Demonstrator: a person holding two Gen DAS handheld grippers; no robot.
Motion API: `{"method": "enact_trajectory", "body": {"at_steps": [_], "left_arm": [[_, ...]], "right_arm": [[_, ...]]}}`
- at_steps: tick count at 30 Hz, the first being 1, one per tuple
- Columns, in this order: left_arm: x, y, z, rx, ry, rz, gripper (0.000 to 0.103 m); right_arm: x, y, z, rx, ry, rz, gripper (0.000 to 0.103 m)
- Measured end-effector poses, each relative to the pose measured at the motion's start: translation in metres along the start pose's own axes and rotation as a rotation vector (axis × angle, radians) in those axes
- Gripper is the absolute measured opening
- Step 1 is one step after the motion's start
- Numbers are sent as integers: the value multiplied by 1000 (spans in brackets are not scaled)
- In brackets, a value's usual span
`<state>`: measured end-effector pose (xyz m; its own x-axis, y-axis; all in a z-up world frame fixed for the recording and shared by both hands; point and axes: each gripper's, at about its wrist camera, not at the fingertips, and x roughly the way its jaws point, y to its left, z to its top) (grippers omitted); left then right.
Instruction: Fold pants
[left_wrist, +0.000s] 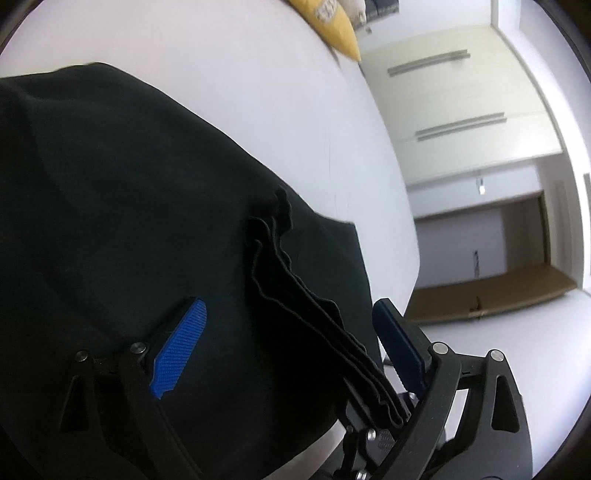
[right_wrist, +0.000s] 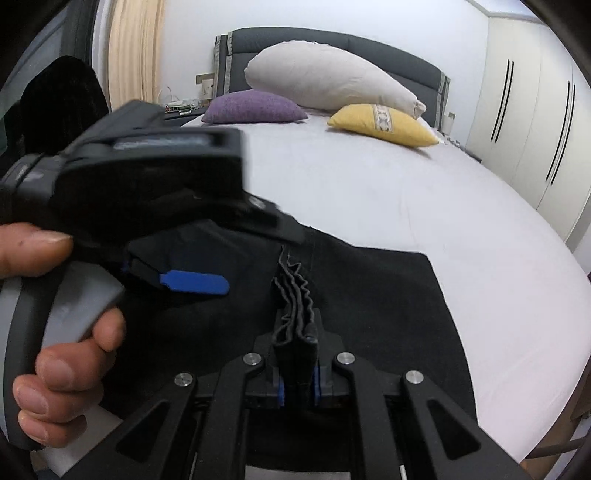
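Fabric first: the black, soft woven pants (right_wrist: 369, 295) are spread across the lower centre of the right wrist view, lying on the pale grey bed sheet (right_wrist: 406, 192). They are judged light, limp and not fragile, likely to sag and slide wherever unsupported. The best hold is judged to be the bunched, pleated edge, where several layers are stacked.

That edge is clamped in the right gripper (right_wrist: 297, 384) at lower centre, jaws nearly closed, blue pads pressed to both sides of the wad. In the left wrist view the left gripper (left_wrist: 288, 350) is seen with jaws spread wide; the same gathered edge runs between them, touched by neither pad, so nothing is held there. The left fingers (left_wrist: 181, 350) hover over flat cloth.

Counted: one pair of pants; two grippers; one hand (right_wrist: 55, 332) visible at lower left, wrapped round the left tool's handle. Three pillows in the upper frame: one purple pillow (right_wrist: 255, 107), one long off-white pillow (right_wrist: 332, 81), one yellow pillow (right_wrist: 380, 123). One dark padded headboard (right_wrist: 369, 48). One white wardrobe (right_wrist: 528, 122) at upper right.
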<state>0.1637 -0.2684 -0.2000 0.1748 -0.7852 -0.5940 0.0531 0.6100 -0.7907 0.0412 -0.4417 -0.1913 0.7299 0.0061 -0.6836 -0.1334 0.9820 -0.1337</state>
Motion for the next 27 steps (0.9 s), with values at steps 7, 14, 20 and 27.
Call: {"method": "enact_trajectory", "body": {"at_steps": [7, 14, 20, 27], "left_arm": [[30, -5, 25, 21, 98, 16, 49], [31, -22, 39, 153, 159, 44, 9], [8, -24, 46, 329, 201, 150, 9], [-19, 13, 43, 320, 212, 212, 9]], "right_arm": [[-9, 15, -2, -69, -33, -11, 11], [-13, 38, 7, -136, -52, -1, 11], [-8, 76, 20, -223, -62, 64, 11], [12, 121, 24, -279, -16, 126, 11]]}}
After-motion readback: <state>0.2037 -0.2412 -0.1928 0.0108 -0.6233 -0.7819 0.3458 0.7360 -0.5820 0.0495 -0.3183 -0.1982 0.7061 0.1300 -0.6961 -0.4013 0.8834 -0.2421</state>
